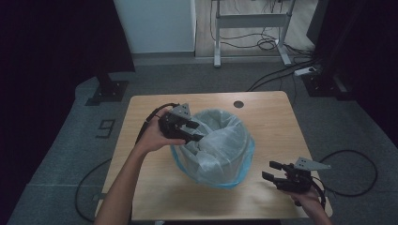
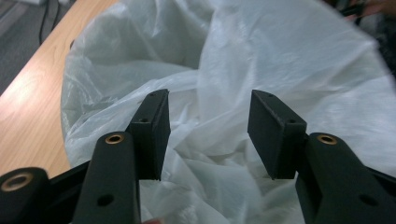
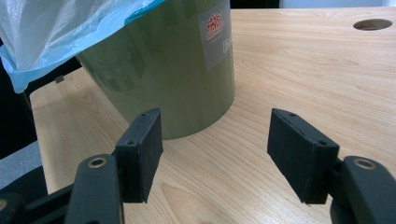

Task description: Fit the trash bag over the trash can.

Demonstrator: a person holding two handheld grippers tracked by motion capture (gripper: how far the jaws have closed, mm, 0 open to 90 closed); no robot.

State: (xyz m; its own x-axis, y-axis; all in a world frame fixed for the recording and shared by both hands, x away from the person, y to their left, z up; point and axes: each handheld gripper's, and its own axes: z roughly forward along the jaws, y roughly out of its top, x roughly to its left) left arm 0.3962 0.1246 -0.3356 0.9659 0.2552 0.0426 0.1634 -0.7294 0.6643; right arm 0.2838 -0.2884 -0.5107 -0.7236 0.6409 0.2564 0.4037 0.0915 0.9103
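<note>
I'm working a lined bin (image 1: 213, 147) at the centre of a wooden table (image 1: 267, 122). From the left in the high view: my left gripper (image 1: 190, 131) sits at the bin's 10 o'clock rim, jaws apart and holding nothing, tips pointing toward 4 o'clock over the mouth. In the left gripper view the bag (image 2: 280, 65), thin whitish plastic, lies straight ahead between and beyond the open jaws, crumpled folds just under them; I can't tell if it touches the pads.

Moving right: the bag's blue hem drapes the bin's outside. My right gripper (image 1: 277, 171) rests at the bin's 4 o'clock, well apart, jaws also open w/ nothing in them, aimed at the green wall (image 3: 177, 70).

Left is clearly nearer the bag, so I judge the next grab is its.
</note>
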